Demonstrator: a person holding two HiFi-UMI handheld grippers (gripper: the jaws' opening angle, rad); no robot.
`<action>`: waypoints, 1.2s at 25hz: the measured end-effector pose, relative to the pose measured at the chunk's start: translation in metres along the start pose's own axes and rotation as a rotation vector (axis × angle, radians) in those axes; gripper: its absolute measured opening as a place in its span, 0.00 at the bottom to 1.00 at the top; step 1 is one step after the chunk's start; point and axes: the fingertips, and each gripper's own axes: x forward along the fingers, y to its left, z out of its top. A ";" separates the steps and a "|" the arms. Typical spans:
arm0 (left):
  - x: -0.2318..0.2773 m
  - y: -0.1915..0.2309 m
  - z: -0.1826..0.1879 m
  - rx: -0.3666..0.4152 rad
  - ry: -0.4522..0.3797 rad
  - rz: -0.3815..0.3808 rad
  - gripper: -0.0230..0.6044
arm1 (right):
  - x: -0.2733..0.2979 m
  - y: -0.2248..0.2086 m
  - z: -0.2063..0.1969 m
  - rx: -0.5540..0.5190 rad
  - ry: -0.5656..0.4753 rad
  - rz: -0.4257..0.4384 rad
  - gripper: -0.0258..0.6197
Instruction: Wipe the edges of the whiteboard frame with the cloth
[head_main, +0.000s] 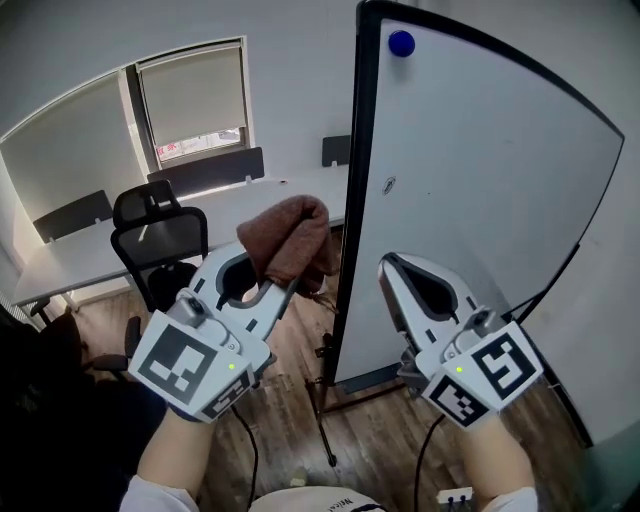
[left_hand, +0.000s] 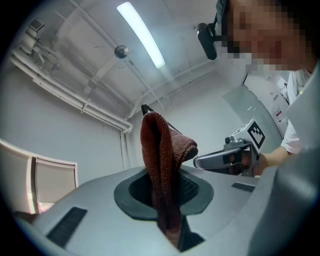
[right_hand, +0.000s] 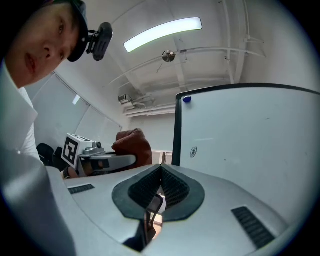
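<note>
A brown cloth (head_main: 290, 238) is bunched up and stands out of my left gripper (head_main: 277, 283), which is shut on it; in the left gripper view the cloth (left_hand: 159, 150) rises folded from between the jaws. The whiteboard (head_main: 480, 170) stands upright to the right, and its black left frame edge (head_main: 351, 200) is a short way right of the cloth, not touching it. My right gripper (head_main: 388, 264) is shut with nothing in it and points up in front of the board's lower left. In the right gripper view the frame edge (right_hand: 176, 131) runs straight up just beyond the shut jaws.
A blue magnet (head_main: 401, 43) sits at the board's top left corner. The board's stand foot (head_main: 325, 420) and a cable rest on the wood floor below. A black office chair (head_main: 158, 235) and a long white desk (head_main: 90, 255) stand at the left, under windows with drawn blinds.
</note>
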 end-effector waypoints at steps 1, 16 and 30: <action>-0.003 -0.006 -0.013 -0.020 0.019 -0.004 0.13 | -0.002 0.002 -0.007 0.002 0.011 0.000 0.04; -0.036 -0.066 -0.109 -0.210 0.041 -0.002 0.14 | -0.037 0.007 -0.112 0.069 0.119 -0.094 0.05; -0.050 -0.113 -0.196 -0.318 0.176 -0.036 0.14 | -0.063 0.015 -0.201 0.172 0.200 -0.186 0.04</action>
